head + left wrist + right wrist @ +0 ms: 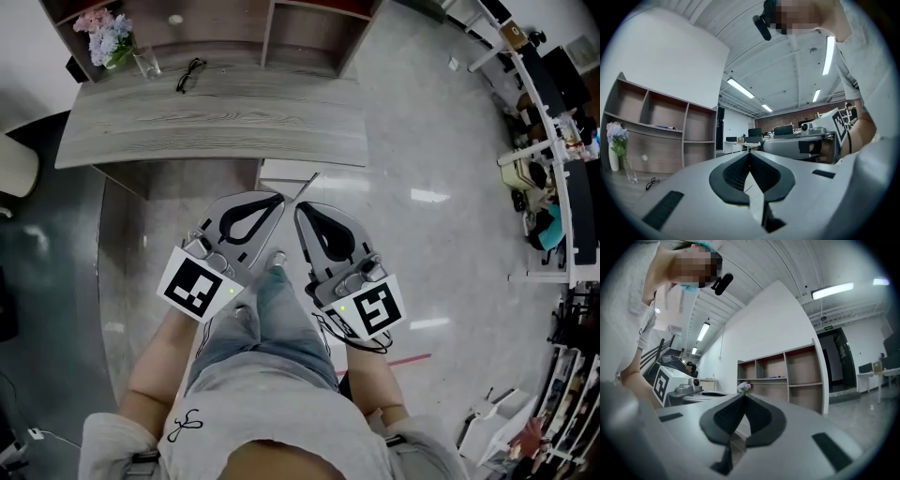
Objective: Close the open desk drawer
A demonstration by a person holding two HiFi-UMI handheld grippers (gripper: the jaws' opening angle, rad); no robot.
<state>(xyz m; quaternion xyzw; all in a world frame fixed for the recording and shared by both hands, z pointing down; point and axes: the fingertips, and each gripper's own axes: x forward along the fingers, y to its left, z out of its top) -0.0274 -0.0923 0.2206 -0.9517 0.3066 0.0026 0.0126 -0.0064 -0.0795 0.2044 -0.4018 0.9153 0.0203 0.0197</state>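
The grey wooden desk (211, 117) stands ahead of me in the head view. A white drawer (286, 172) sticks out a little from under its front edge, right of centre. My left gripper (277, 199) hangs just in front of the drawer with its black jaw tips together and nothing between them. My right gripper (300, 210) is beside it, also shut and empty. In the left gripper view the jaws (750, 153) meet at a point, and the right gripper's body (806, 140) shows beyond them. The right gripper view has its jaws (743, 394) closed, pointing toward the shelves.
A vase of flowers (111, 42) and a pair of glasses (190, 73) lie on the desk's back left. A brown shelf unit (281, 28) rises behind the desk. My legs and shoe (275, 262) are below the grippers. Office desks with people (548, 141) fill the right side.
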